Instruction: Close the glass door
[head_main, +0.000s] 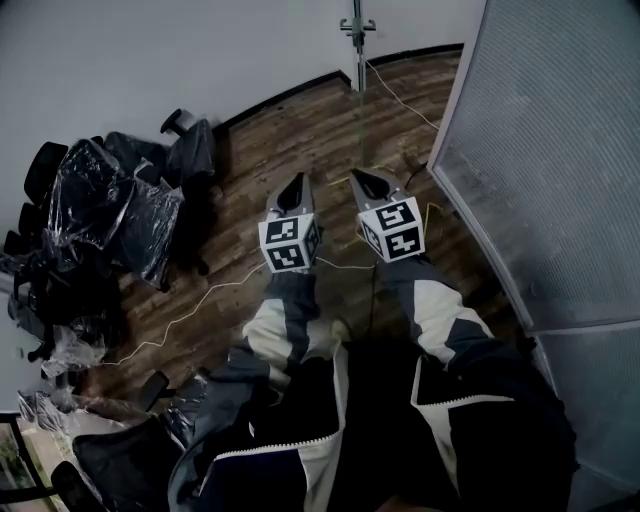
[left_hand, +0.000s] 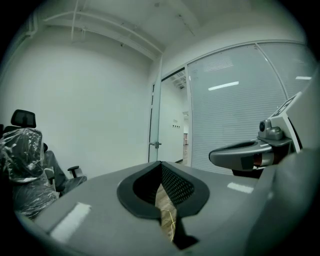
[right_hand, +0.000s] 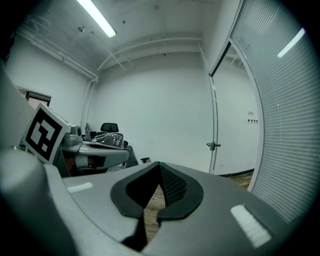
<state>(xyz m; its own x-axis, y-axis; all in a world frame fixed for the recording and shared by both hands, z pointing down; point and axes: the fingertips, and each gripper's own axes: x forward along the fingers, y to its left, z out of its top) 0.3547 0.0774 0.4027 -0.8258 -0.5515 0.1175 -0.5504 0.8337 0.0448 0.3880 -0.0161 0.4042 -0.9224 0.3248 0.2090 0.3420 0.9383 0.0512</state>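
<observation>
The glass door (head_main: 357, 40) stands ajar ahead of me, seen edge-on, with a metal handle (head_main: 357, 25) on it. In the left gripper view the door (left_hand: 155, 115) and its handle (left_hand: 156, 144) sit beside the open doorway (left_hand: 175, 125). The right gripper view shows the same door edge (right_hand: 215, 115) and handle (right_hand: 214, 145). My left gripper (head_main: 296, 182) and right gripper (head_main: 362, 176) are side by side over the wood floor, both pointing at the door and well short of it. Both are shut with nothing held, as their own views show: left (left_hand: 161, 164), right (right_hand: 159, 164).
A frosted glass partition (head_main: 540, 150) runs along the right. Office chairs wrapped in plastic (head_main: 110, 215) crowd the left side by the white wall. A yellow cable (head_main: 200, 300) trails across the wood floor (head_main: 290, 140) toward the door.
</observation>
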